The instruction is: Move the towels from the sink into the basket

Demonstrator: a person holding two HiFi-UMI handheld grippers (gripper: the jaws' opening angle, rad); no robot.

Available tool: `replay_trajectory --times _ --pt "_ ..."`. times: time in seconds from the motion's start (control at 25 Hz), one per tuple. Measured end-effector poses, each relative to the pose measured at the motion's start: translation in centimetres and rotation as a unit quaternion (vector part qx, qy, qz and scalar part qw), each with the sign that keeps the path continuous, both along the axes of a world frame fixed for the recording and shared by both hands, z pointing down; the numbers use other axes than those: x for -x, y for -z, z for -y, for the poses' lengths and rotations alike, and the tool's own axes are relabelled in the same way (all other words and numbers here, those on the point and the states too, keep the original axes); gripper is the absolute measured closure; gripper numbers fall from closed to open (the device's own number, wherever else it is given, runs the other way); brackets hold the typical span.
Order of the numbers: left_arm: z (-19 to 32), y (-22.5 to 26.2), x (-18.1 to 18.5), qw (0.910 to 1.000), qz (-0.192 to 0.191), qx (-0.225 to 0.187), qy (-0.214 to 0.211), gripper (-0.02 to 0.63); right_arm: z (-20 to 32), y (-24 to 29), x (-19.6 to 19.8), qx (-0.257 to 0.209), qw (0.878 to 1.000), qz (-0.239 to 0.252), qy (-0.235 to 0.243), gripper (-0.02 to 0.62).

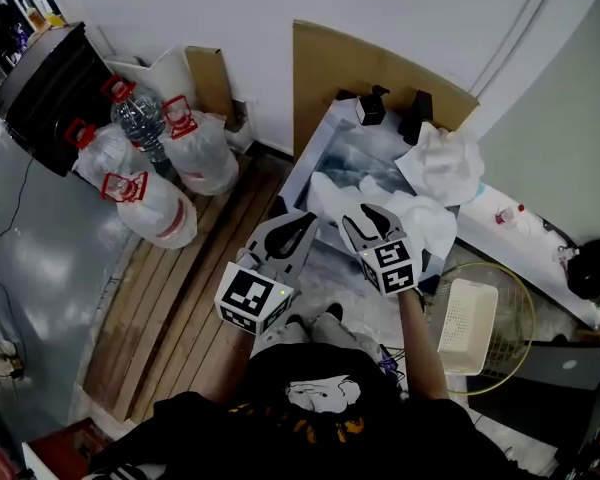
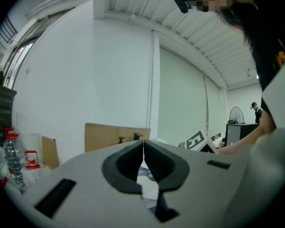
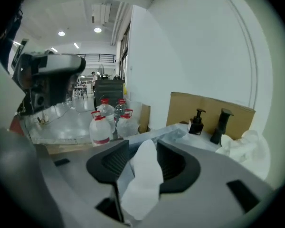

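Head view: the left tongs (image 1: 298, 222) and right tongs (image 1: 365, 218) point at the sink (image 1: 305, 158). White towels (image 1: 420, 213) lie heaped just ahead and right of the right tongs. The white basket (image 1: 467, 323) sits behind them, well apart. The tongs' cubes bear square markers only.

Left gripper view: the left tongs (image 2: 143, 146) are clenched, tips meeting, with nothing between them.

Right gripper view: the right tongs (image 3: 142, 146) are released and stand apart. A towel (image 3: 143, 179) rises between them. The bottles (image 3: 102, 122) ahead to the left carry red labels, print illegible.

Place: you stand in a large open workshop hall.
Sink: your sink (image 1: 302, 163) is a mock-up backed by bare cardboard (image 1: 350, 68).
Floor: glossy grey floor (image 1: 40, 238), wooden planks (image 1: 180, 298), water jugs (image 1: 155, 203) beside you.
Ceiling: high, with round ceiling lights (image 3: 61, 33).
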State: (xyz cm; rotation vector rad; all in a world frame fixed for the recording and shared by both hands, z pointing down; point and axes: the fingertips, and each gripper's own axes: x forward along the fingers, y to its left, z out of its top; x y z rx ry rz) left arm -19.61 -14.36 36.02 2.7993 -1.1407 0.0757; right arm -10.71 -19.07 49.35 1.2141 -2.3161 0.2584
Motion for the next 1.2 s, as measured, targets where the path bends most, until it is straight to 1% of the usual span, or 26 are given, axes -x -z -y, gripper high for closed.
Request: replay_trajectory --times 0.08,0.12,0.2,0.28,0.4,0.52,0.6,0.68,0.76,0.84,0.92,0.96,1.2 --pt "0.4 -0.1 -0.3 1.0000 0.004 0.002 0.007 0.598 1.0 -2.0 0.1 0.021 0.999 -0.030 0.024 0.324" --pt "0.7 -0.2 -0.3 0.9999 0.006 0.003 0.011 0.598 1.3 -3.0 0.3 0.033 0.998 -0.047 0.038 0.301" --pt "1.1 -0.6 -0.3 0.9997 0.012 0.006 0.022 0.598 1.9 -4.9 0.7 0.052 0.994 -0.073 0.065 0.292" --pt "1.4 -0.7 -0.4 0.9994 0.017 0.007 0.029 0.598 2.5 -6.7 1.0 0.077 0.990 -0.083 0.080 0.279" --pt "1.8 -0.7 -0.9 0.9992 0.023 0.009 0.032 0.598 3.5 -9.5 0.9 0.123 0.985 -0.092 0.083 0.270" --pt "2.1 -1.0 -1.2 0.9988 0.028 0.013 0.038 0.598 4.4 -11.8 0.0 0.157 0.978 -0.113 0.073 0.270" --pt "2.3 -0.9 -1.4 0.9987 0.030 0.016 0.038 0.598 5.1 -12.8 -0.8 0.167 0.977 -0.122 0.054 0.288" --pt "2.4 -1.0 -1.5 0.9985 0.033 0.018 0.041 0.598 5.8 -13.0 -1.7 0.170 0.977 -0.122 0.027 0.429" --pt "2.5 -1.1 -1.6 0.9983 0.033 0.019 0.043 0.598 6.0 -12.5 -2.4 0.178 0.978 -0.104 -0.001 0.455" --pt "2.5 -1.1 -1.6 0.9982 0.034 0.020 0.044 0.598 6.2 -11.2 -2.6 0.181 0.981 -0.062 -0.024 0.489" --pt "2.5 -1.1 -1.6 0.9982 0.034 0.020 0.044 0.598 6.1 -9.5 -2.5 0.175 0.984 -0.022 -0.035 0.500" --pt "2.5 -1.1 -1.6 0.9982 0.034 0.020 0.044 0.598 6.0 -8.5 -2.4 0.166 0.985 -0.010 -0.037 0.503" --pt "2.1 -0.7 -1.6 0.9988 0.034 0.014 0.034 0.598 4.8 -2.8 -2.2 0.093 0.995 0.024 -0.038 0.506"
